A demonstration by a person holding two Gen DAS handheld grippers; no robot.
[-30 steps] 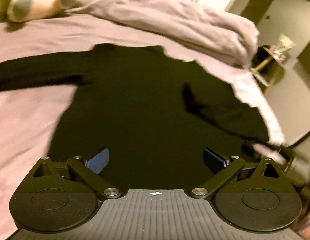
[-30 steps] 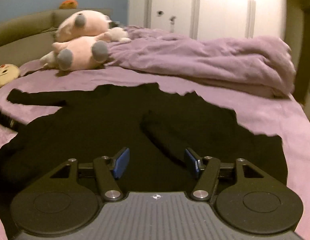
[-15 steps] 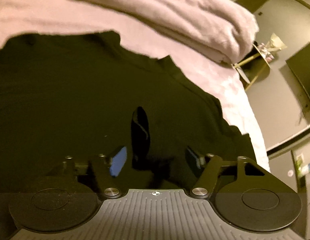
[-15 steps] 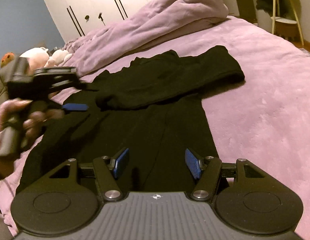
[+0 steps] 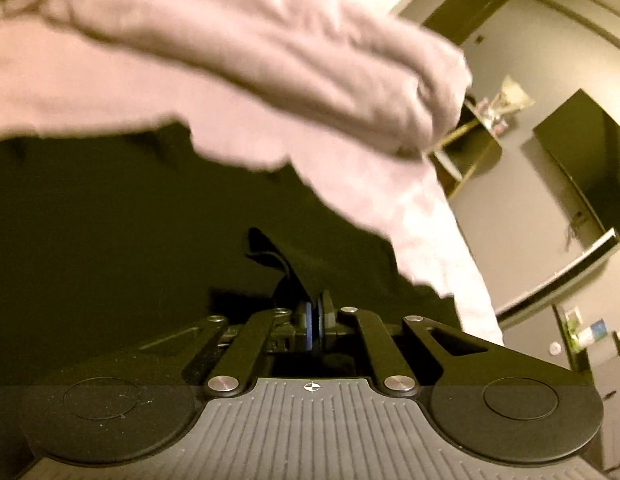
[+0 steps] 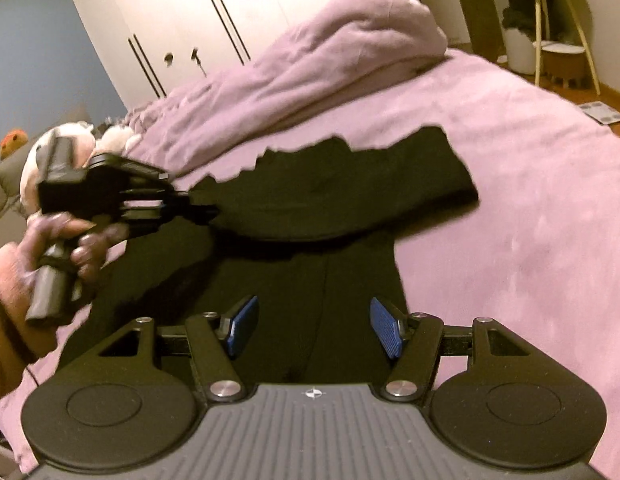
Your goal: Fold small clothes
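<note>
Pinching a fold of the black sweater (image 6: 310,216), your left gripper (image 5: 314,318) has just clamped shut on it; the sweater lies on the purple bed (image 6: 529,208), your right gripper (image 6: 311,326) spread above its lower part.

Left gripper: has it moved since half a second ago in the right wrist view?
Yes. The left gripper has moved rightward along the black garment, toward the folded sleeve, judged against the rumpled duvet. Its jaws have just closed, pinching garment fabric.
</note>
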